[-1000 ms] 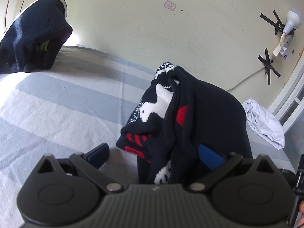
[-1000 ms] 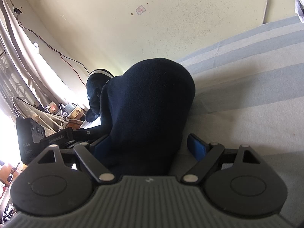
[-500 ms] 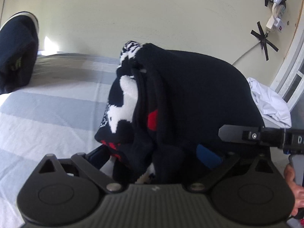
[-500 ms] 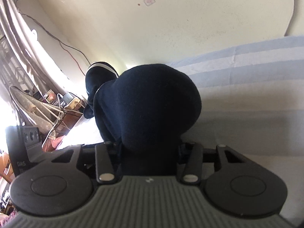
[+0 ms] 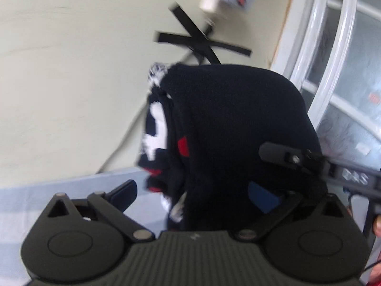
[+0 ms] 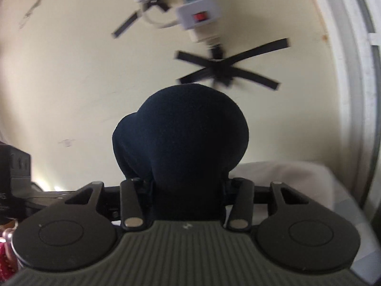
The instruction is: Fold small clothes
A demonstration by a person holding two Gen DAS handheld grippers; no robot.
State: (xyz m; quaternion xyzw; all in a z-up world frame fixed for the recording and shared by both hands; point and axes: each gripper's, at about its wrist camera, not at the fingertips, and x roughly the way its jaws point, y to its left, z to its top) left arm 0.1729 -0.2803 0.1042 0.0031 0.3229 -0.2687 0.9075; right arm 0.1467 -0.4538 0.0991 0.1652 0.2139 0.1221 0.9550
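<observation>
A folded dark navy garment (image 5: 228, 128) with white and red knit patterning on its left edge hangs lifted above the striped bed (image 5: 59, 186). My left gripper (image 5: 193, 190) is open, its fingers spread on either side of the garment's lower part. My right gripper (image 6: 188, 183) is shut on the same navy garment (image 6: 183, 128), which bulges up in front of its jaws. The right gripper's body shows at the right of the left wrist view (image 5: 297, 159).
A cream wall with black tape crosses (image 6: 226, 64) and a white power adapter (image 6: 200, 16) lies ahead. A white window frame (image 5: 333, 71) stands at the right. A white cloth (image 6: 285, 178) lies on the bed under the garment.
Both grippers have swung right and up with the garment, off the bed, toward the taped wall and the window. The right gripper stayed shut on it; the left stayed open.
</observation>
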